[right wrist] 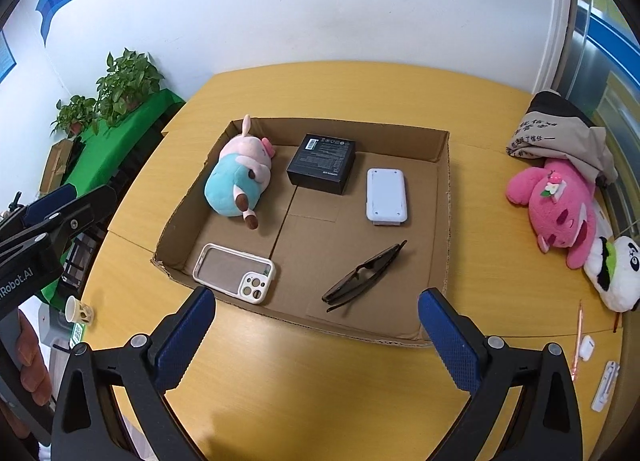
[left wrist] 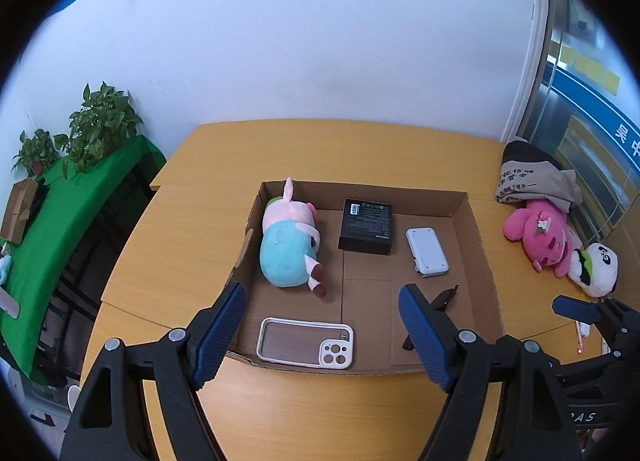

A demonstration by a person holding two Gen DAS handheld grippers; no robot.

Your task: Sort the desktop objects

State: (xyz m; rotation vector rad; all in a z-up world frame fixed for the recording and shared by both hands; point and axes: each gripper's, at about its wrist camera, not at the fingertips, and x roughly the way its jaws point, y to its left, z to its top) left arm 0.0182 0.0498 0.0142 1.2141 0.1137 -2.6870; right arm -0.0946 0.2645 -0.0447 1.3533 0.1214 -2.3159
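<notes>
The left gripper (left wrist: 322, 335) hangs over the near edge of the box (left wrist: 476, 221), its blue fingers (left wrist: 218, 335) spread wide with nothing between the pads. The phone case (left wrist: 306, 343) lies in the box's near-left corner, in the gap between the fingers from this camera but below them, apart. The glasses (left wrist: 442, 299) sit at about 1 o'clock from the case, half hidden behind the right-hand finger.

The right gripper (right wrist: 316, 335) also stands wide open and holds nothing. From its camera the case (right wrist: 234, 273) is at 11 o'clock from the gap and the folded glasses (right wrist: 364, 279) at 1 o'clock, both inside the box (right wrist: 442, 197) and clear of the pads.

Farther in, the pig plush (right wrist: 236, 177) lies on its side at 12 o'clock from the case, against the left wall. The black carton (right wrist: 322, 163) is at 3 o'clock from the pig, and the white device (right wrist: 386, 195) is at 4 o'clock from the carton. These things lie apart from one another.

Outside the box, on the table (right wrist: 500, 245) at 3 o'clock, lie a pink plush (right wrist: 560, 209), a panda plush (right wrist: 618, 277) and a folded bag (right wrist: 560, 133). Near the table's right edge are a thin pink stick (right wrist: 578, 341) and two small white items (right wrist: 586, 347), too small to identify, possibly an earbud case and a clip. A paper cup (right wrist: 76, 309) stands off the table at 9 o'clock, and plants (right wrist: 124, 81) sit on a green cloth (right wrist: 116, 149) beyond.
</notes>
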